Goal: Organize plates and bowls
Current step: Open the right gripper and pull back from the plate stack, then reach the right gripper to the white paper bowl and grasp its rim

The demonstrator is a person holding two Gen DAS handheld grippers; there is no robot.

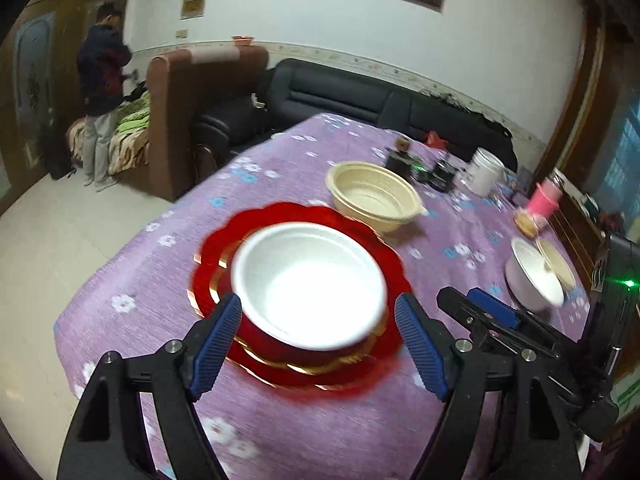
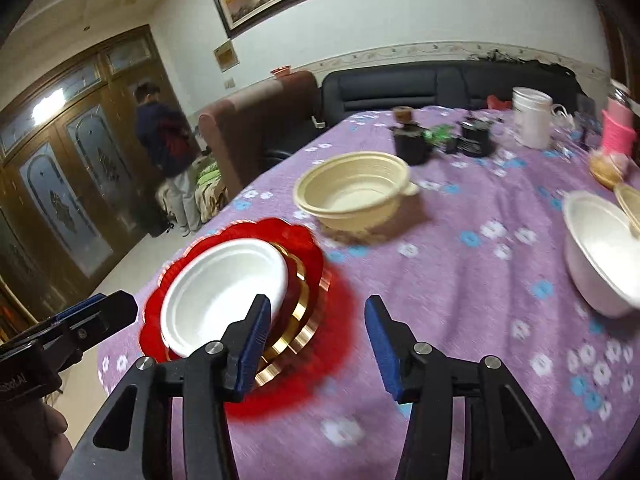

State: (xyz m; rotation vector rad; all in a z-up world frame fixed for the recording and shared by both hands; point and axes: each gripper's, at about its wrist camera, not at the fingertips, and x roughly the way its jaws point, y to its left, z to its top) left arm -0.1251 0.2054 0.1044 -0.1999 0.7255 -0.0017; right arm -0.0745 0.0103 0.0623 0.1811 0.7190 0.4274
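While the white bowl (image 1: 310, 284) is sitting on the red plates (image 1: 224, 236) at the near end of the counter (image 1: 280, 160), both tongs are hanging spread and holding nothing. The left tongs (image 1: 318, 344) are framing the bowl's near rim, blue pads (image 1: 216, 344) apart from it on either side; the right tongs (image 2: 316, 344) are hovering just past the stack's 3 o'clock edge, their left pad overlapping the gold rims in the right wrist view. A beige bowl (image 2: 354, 190) is resting at about 1 o'clock from the stack, apart from it, and a second white bowl (image 2: 600, 256) with something beige leaning in it is lying far out toward 3 o'clock. Judging from this, the step in hand is fetching another bowl to nest into the white one. To do it well, the right tongs should be travelling to the beige bowl, coming in level and biting one wall of the rim, one pad inside and one outside, away from its small tab handle. The bowl looks light and thin, so a gentle squeeze is likely enough; too hard may buckle it. The left tongs could be steadying the stack, since the plates may slide on the cloth. Both views are blurring, so slowing before contact would help.
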